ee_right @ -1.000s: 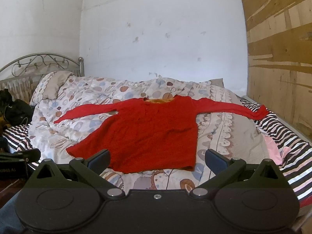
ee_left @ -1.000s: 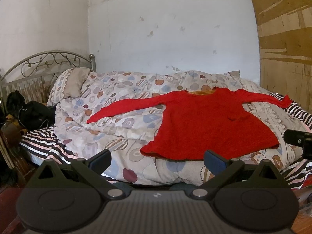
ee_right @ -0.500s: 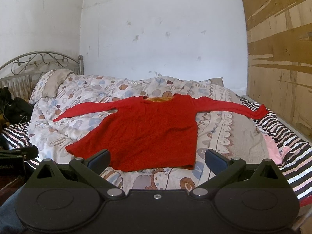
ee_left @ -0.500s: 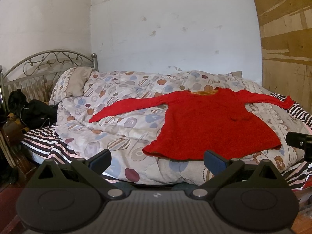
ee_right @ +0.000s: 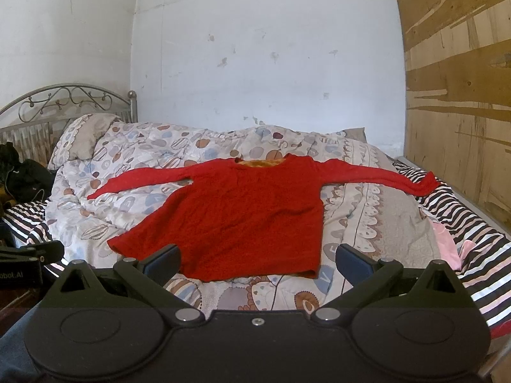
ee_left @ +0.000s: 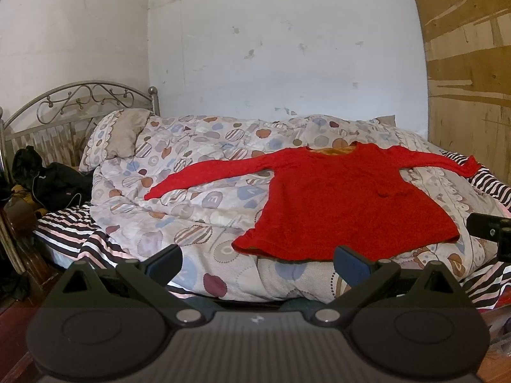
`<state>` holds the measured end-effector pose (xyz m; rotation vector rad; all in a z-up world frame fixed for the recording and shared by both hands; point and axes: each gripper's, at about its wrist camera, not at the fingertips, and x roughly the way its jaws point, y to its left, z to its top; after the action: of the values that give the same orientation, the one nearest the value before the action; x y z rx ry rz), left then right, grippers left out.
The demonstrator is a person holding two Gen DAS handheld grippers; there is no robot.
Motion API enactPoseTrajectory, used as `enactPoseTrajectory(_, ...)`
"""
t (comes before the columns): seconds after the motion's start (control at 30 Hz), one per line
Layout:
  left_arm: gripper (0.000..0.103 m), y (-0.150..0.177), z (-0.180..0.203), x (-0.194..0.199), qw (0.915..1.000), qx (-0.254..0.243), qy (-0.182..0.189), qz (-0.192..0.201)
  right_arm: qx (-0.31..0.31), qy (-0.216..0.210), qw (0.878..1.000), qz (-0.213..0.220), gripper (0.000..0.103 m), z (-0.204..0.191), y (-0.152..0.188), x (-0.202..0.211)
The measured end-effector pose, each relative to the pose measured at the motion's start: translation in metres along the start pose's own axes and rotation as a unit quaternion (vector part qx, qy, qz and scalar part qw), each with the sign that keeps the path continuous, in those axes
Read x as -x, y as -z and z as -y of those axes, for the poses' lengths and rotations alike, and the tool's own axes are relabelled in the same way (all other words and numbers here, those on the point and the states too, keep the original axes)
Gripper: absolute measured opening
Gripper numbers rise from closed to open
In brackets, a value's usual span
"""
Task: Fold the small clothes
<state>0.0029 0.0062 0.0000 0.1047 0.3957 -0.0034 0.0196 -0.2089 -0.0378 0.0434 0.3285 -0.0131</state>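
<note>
we are holding the left claw (ee_left: pixel 257 257) with its fingers spread wide and nothing between them, short of the near edge of the bed, and we are holding the right claw (ee_right: pixel 257 257) the same way, spread and empty, just beside the first. ahead of both, the red sweater (ee_right: pixel 242 214) is lying flat on the patterned duvet (ee_right: pixel 361 223), front up, neck toward the wall, hem toward us and both sleeves stretched out to the sides, the right cuff reaching the striped sheet (ee_right: pixel 472 242). we are judging that the folding is not yet begun: the garment is spread and smoothed but no sleeve or side is turned in, so every fold is left to do, likely starting with a sleeve or the hem corners nearest us. the duvet is lumpy and soft, which we are expecting to make crisp folds harder. a pillow (ee_left: pixel 119 135) is leaning against the metal headboard (ee_left: pixel 80 102) at the left, dark bags (ee_left: pixel 54 180) are sitting beside it, a scuffed white wall (ee_right: pixel 255 63) is standing behind, and a plywood panel (ee_right: pixel 456 95) is closing the right side.
</note>
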Motion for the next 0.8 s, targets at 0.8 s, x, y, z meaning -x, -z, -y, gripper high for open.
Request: enactPoseTrajectory(0.8,0.103,-0.002,-0.0027,0.0012,0.9999,0.011,-0.001,-0.008,0.003,0.008,1.0,0.018,0.103,-0.0015,-0.004,0.0073)
